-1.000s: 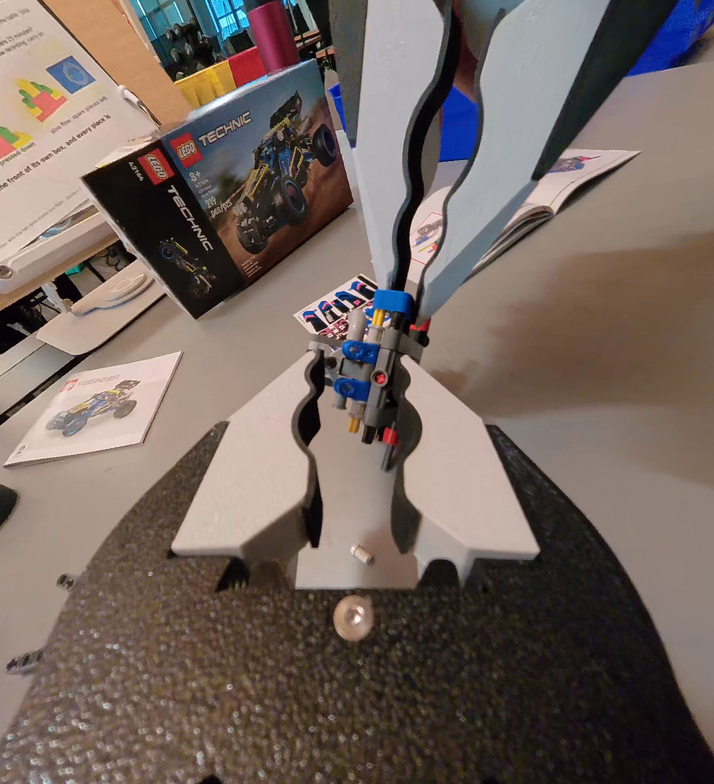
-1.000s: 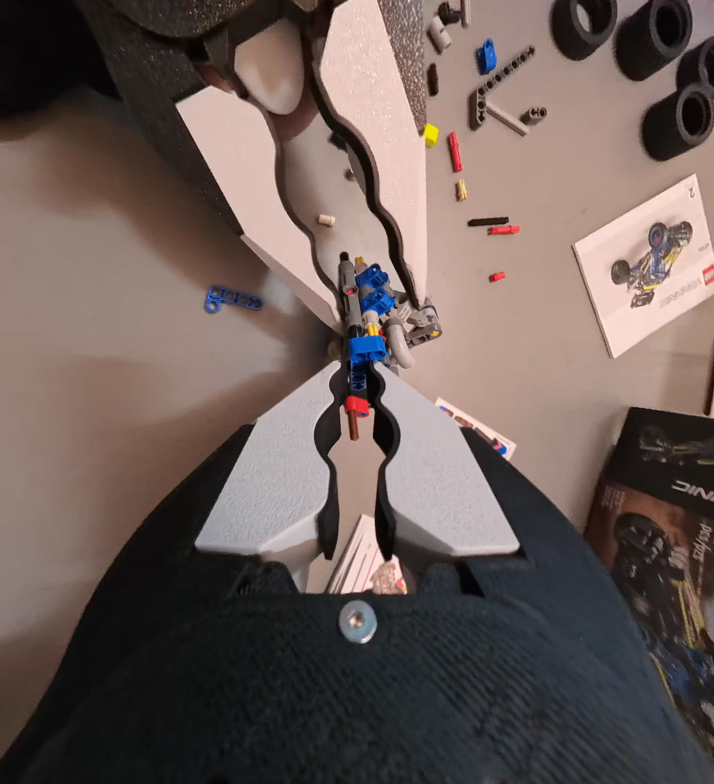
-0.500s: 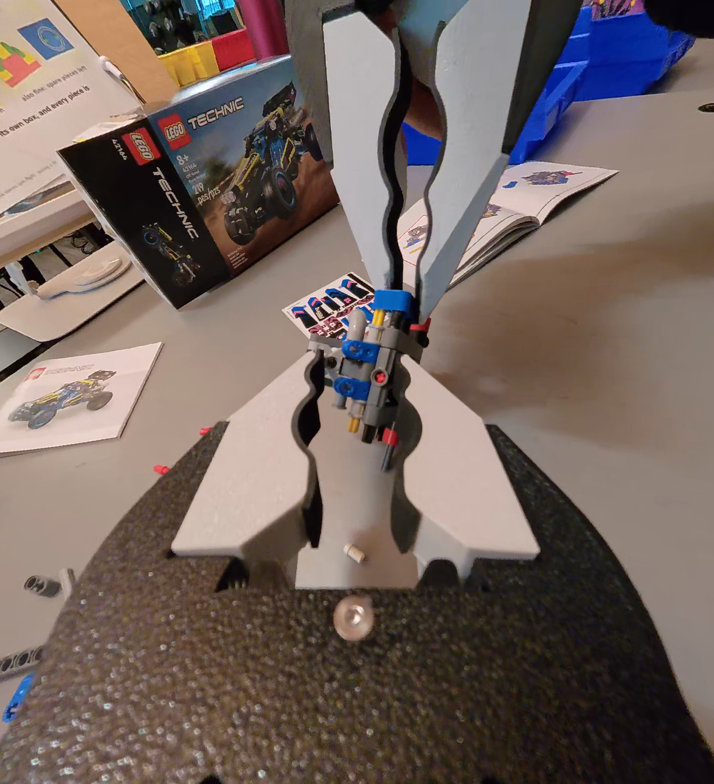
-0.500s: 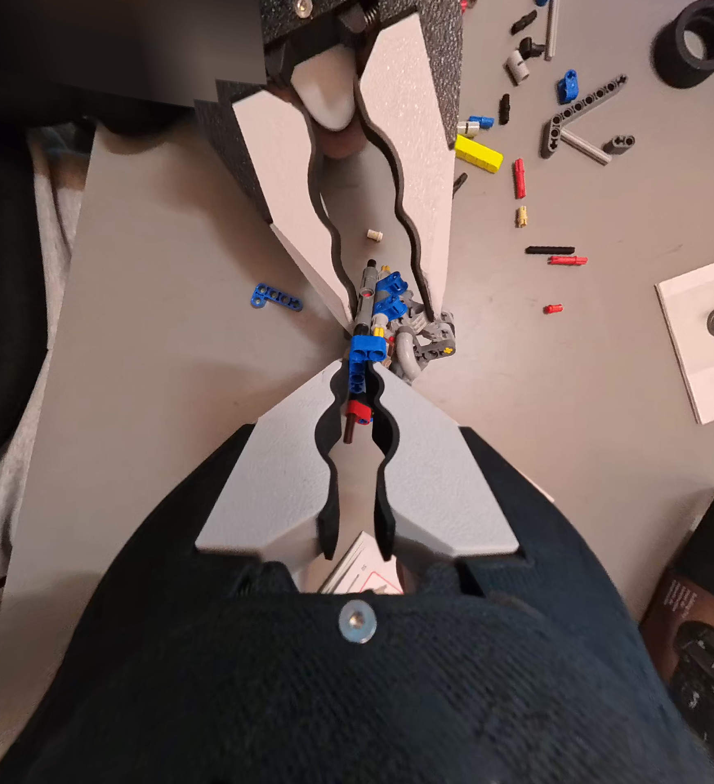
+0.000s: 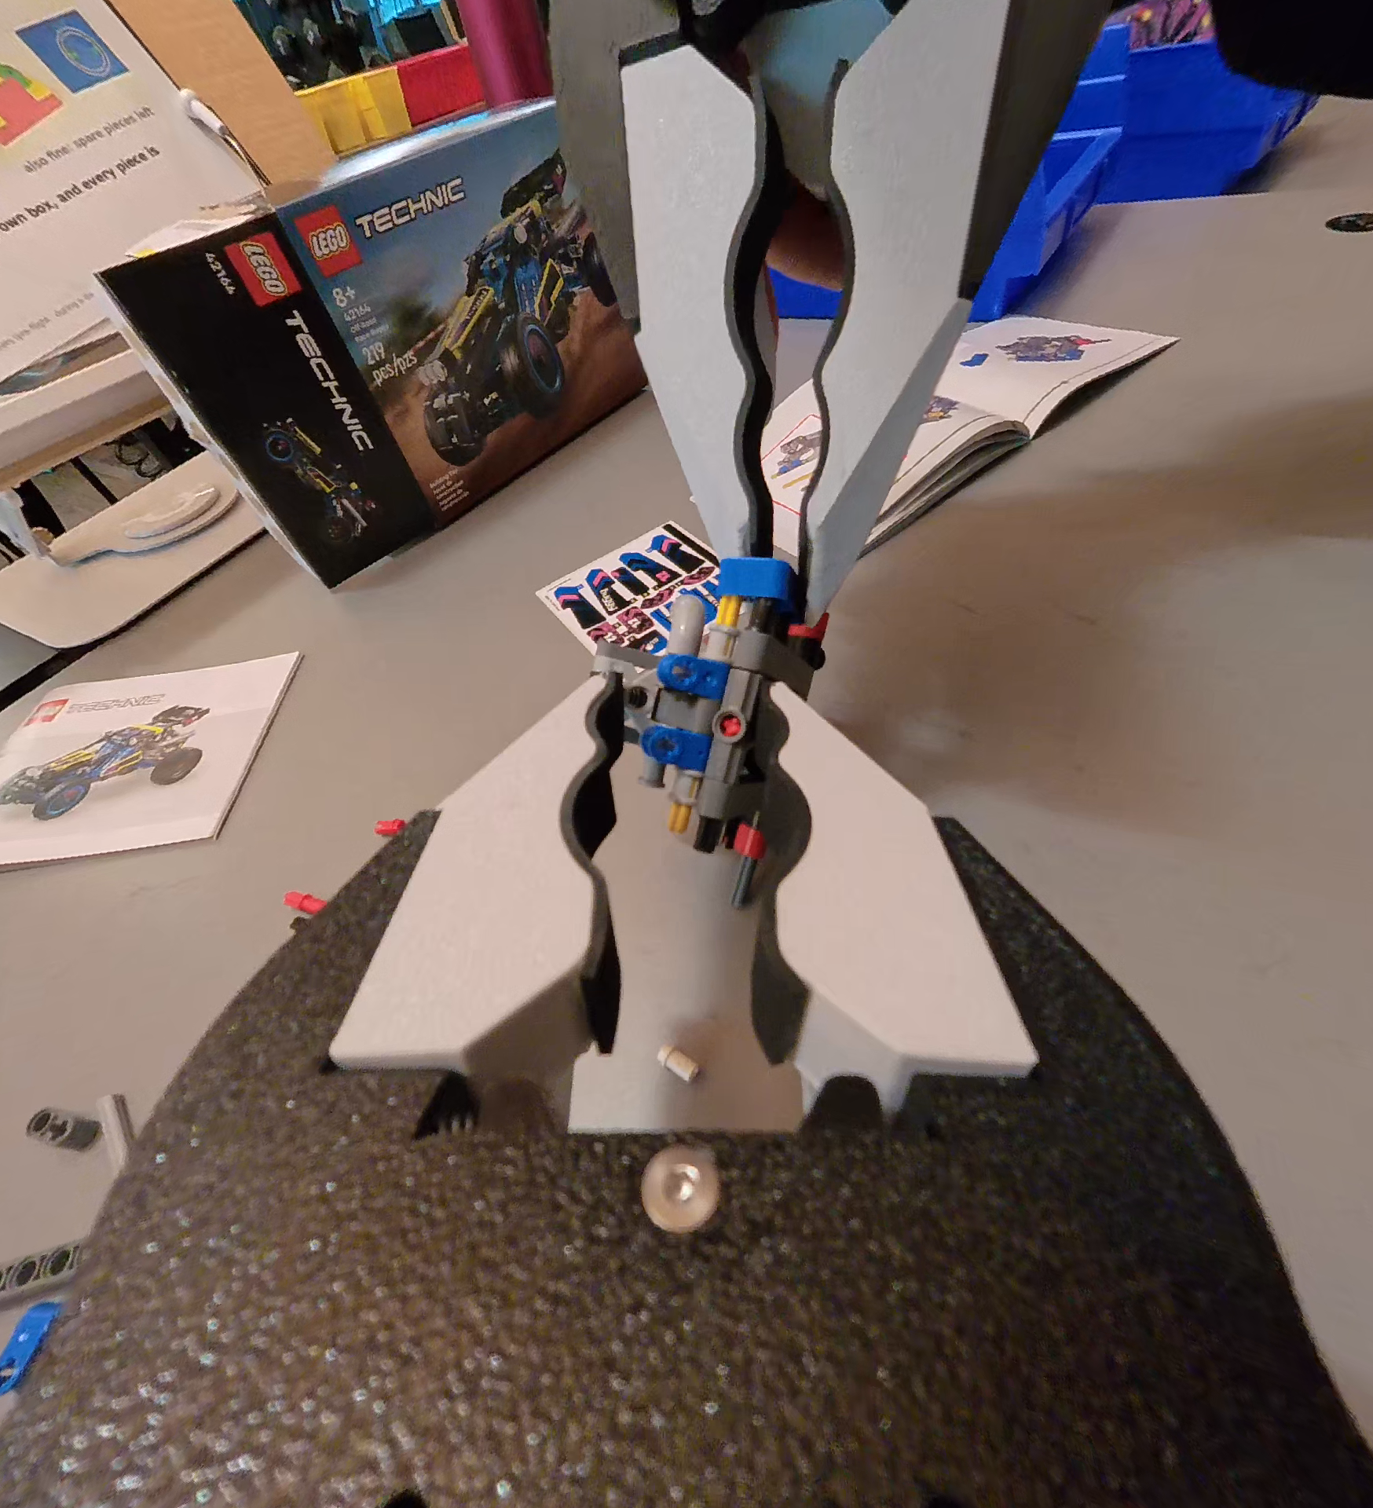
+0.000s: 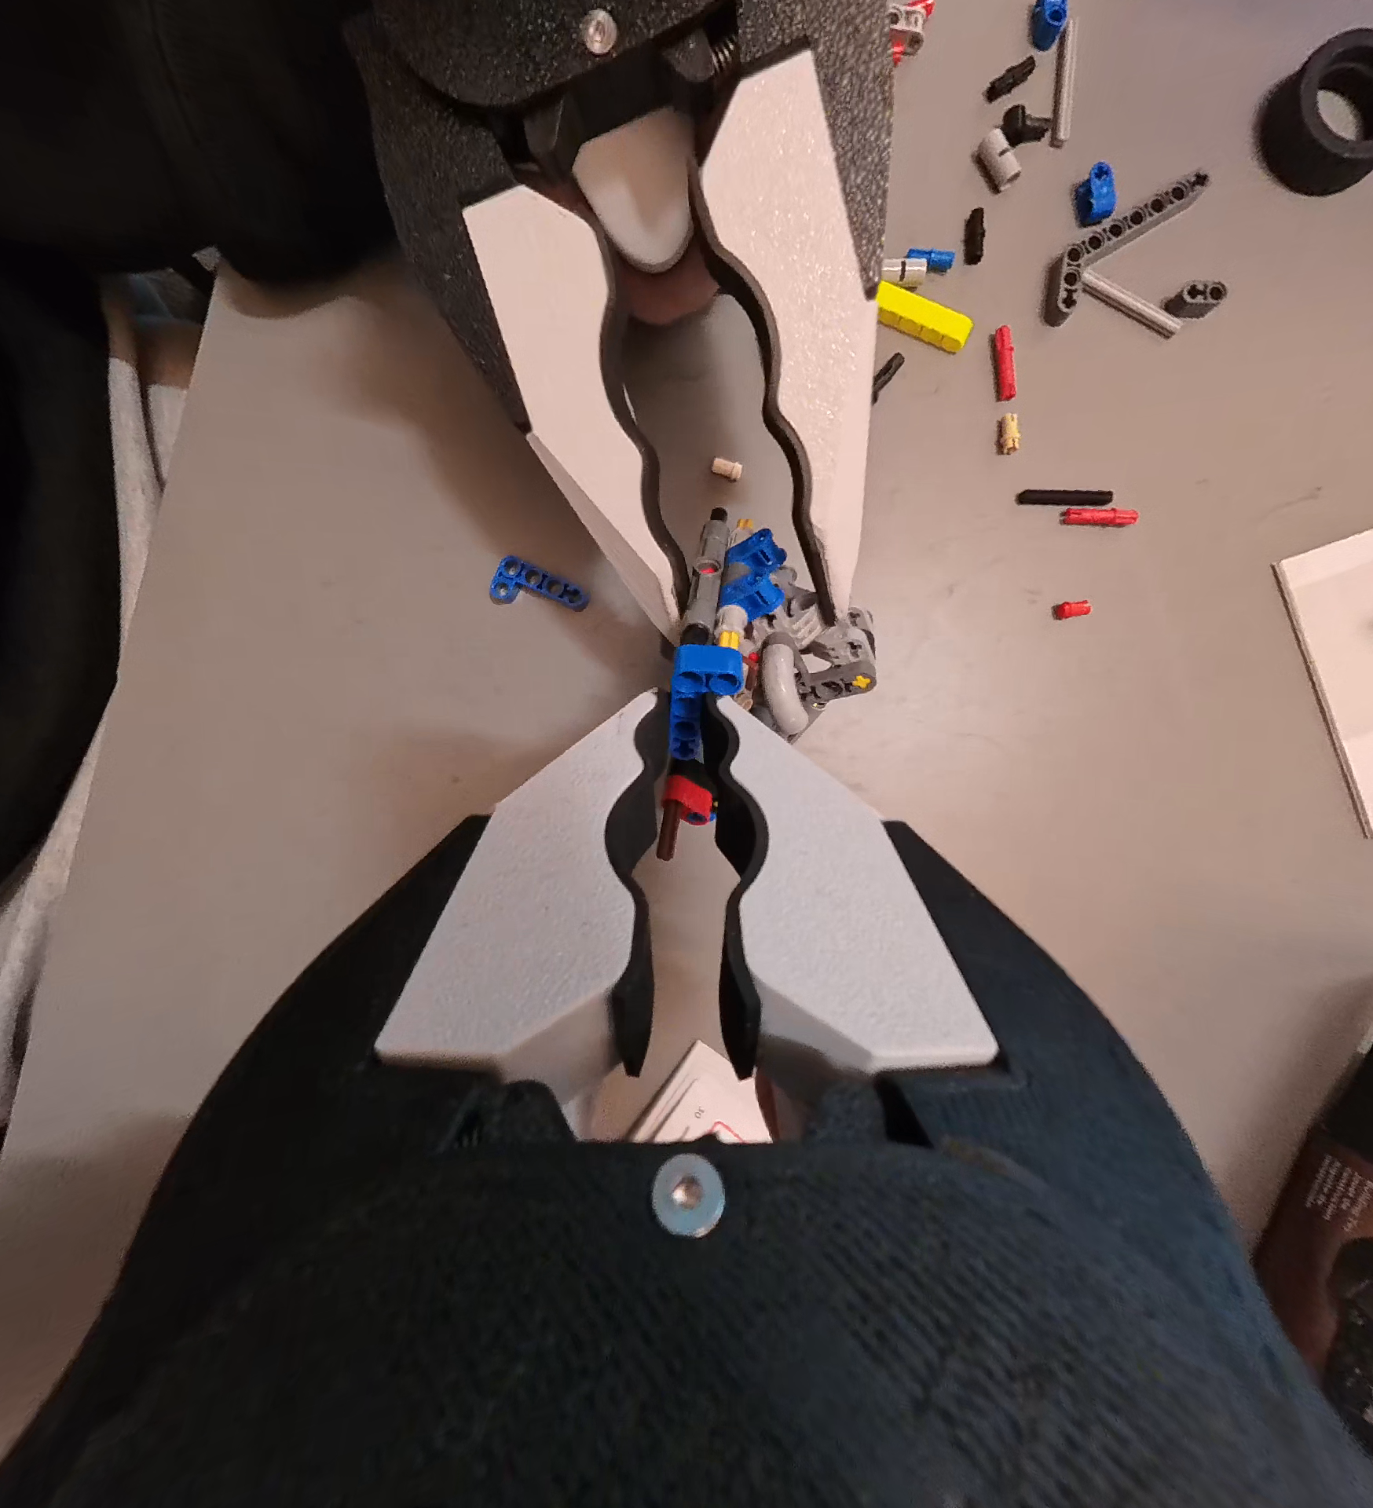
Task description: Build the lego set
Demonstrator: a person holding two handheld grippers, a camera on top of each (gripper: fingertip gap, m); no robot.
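A small Technic assembly [image 5: 695,718] of grey, blue, yellow and red parts is held above the grey table [image 5: 1156,734] between both grippers. My left gripper [image 5: 691,694] is shut on its grey and blue middle. My right gripper [image 6: 690,700] is shut on the blue beam [image 6: 687,710] at the assembly's end, with a red bush and a brown axle sticking back between its fingers. In the left wrist view the right gripper [image 5: 773,563] comes down from the top onto that blue beam [image 5: 753,579]. In the right wrist view the left gripper [image 6: 748,604] reaches in from the top.
The set's box [image 5: 422,343], a closed booklet [image 5: 112,751], an open booklet [image 5: 993,392] and a sticker sheet [image 5: 626,587] lie behind. Loose parts are scattered at right: a yellow beam [image 6: 924,318], a tyre [image 6: 1352,106], red pins [image 6: 1001,359]. A blue L-beam [image 6: 536,583] lies near the table's edge. The tips of both grippers are at nearly the same place.
Both grippers have moved together with the assembly toward the table's edge, which now shows at the left of the right wrist view. Both grips look unchanged.
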